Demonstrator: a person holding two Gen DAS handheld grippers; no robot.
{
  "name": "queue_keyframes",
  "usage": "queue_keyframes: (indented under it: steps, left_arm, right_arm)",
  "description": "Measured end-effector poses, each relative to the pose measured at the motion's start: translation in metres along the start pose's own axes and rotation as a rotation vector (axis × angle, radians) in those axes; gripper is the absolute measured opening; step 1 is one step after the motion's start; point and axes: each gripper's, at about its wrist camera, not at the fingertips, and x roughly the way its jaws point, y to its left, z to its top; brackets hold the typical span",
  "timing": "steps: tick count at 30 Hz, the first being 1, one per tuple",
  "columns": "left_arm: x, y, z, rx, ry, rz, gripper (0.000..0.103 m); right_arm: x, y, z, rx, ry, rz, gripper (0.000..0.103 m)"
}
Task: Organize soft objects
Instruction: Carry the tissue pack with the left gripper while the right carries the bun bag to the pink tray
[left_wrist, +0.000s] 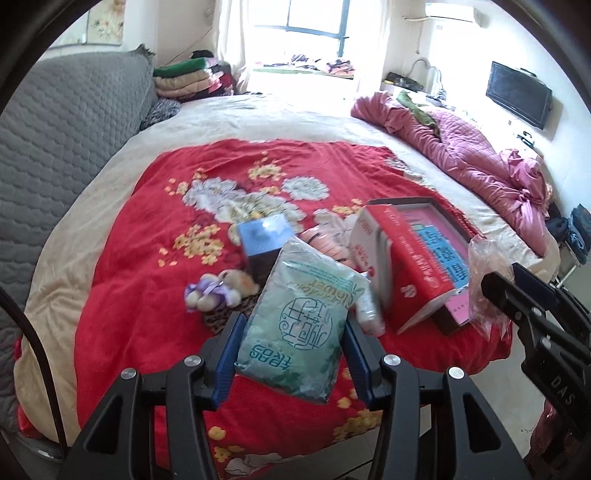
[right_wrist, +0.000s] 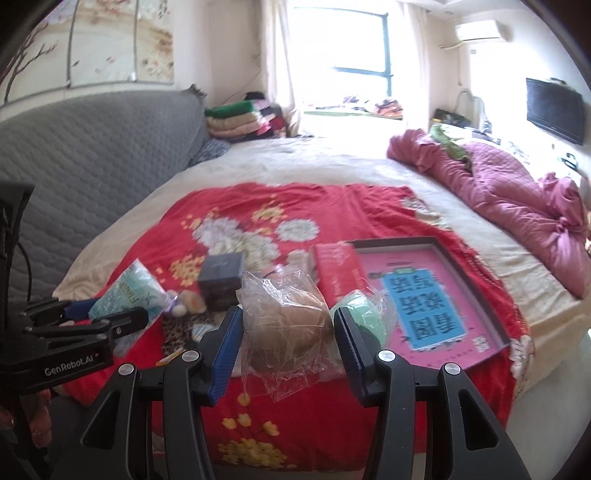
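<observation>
Left hand-held gripper (left_wrist: 291, 354) is clamping a green tissue pack (left_wrist: 299, 317) above the red floral blanket (left_wrist: 129, 295); right hand-held gripper (right_wrist: 288, 336) is gripping a crinkled clear bag (right_wrist: 284, 314), its brown contents hard to make out. Beyond are lying a small plush toy (left_wrist: 218, 290), a dark box (right_wrist: 221, 284), and a red book (left_wrist: 410, 266) partly covering a pink-lined tray (right_wrist: 436, 295).
</observation>
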Motion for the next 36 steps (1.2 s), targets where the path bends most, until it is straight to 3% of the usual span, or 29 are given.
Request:
queue_keyframes:
  steps: [10, 22, 27, 36]
  left_arm:
    - [-0.007, -0.062, 0.025, 0.086, -0.021, -0.067, 0.052]
    - [0.023, -0.159, 0.051, 0.215, 0.015, -0.138, 0.052]
    - [0.050, -0.196, 0.064, 0.251, 0.046, -0.144, 0.052]
    - [0.110, -0.241, 0.067, 0.267, 0.131, -0.129, 0.052]
  right_arm:
    - [-0.035, -0.053, 0.017, 0.095, -0.047, -0.097, 0.052]
    - [-0.054, -0.147, 0.026, 0.180, -0.088, -0.208, 0.052]
    - [-0.048, -0.187, 0.029, 0.190, -0.080, -0.239, 0.052]
    - [-0.008, -0.219, 0.020, 0.192, -0.009, -0.239, 0.052]
